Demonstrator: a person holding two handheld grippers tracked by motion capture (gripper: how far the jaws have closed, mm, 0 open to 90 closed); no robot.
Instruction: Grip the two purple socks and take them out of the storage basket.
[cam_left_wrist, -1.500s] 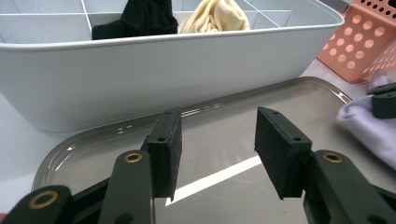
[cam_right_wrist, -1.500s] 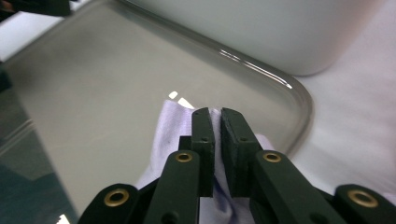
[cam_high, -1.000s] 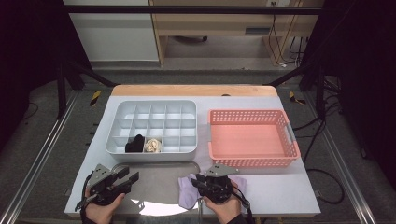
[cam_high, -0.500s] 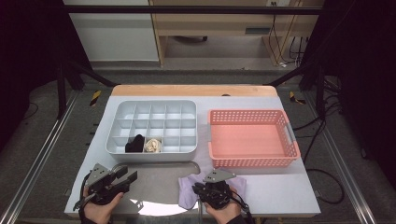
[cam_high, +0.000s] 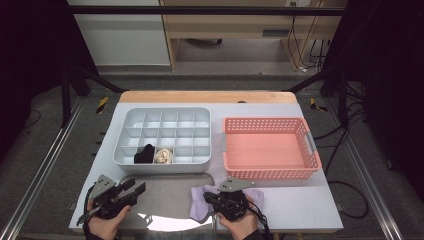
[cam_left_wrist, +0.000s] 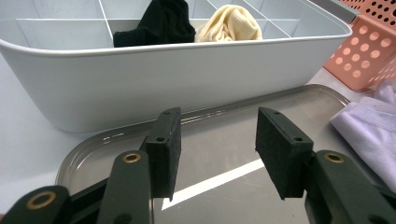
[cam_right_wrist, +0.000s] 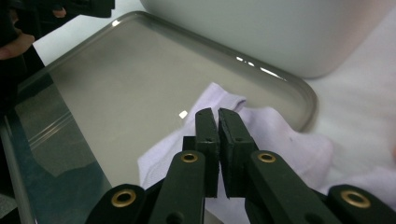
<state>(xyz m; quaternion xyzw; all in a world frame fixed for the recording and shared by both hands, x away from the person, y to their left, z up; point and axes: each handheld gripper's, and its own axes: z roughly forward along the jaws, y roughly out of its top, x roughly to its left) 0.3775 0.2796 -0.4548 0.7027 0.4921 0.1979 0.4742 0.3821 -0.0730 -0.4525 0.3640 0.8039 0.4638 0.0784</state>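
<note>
grey organizer (cam_high: 165, 135) beyond tray (cam_high: 170, 182) | pink basket (cam_high: 270, 147) right (near cloth (cam_high: 200, 202))

The right gripper (cam_high: 216, 198) has just been closing its jaws, and they now stand pressed almost together over the lilac cloth (cam_high: 201, 205) at the front edge of the table (cam_high: 310, 210). In the right gripper view the two black pads (cam_right_wrist: 207, 135) meet with barely a slit between them; whether a fold of cloth is pinched there cannot be told. A second ago the same gripper sat slightly further back over the cloth, and it has since crept a little toward the left, onto the part of the cloth that lies on the steel tray (cam_high: 170, 187). The cloth's outline has shifted slightly with it, its left lobe now bunched nearer the gripper.
</note>
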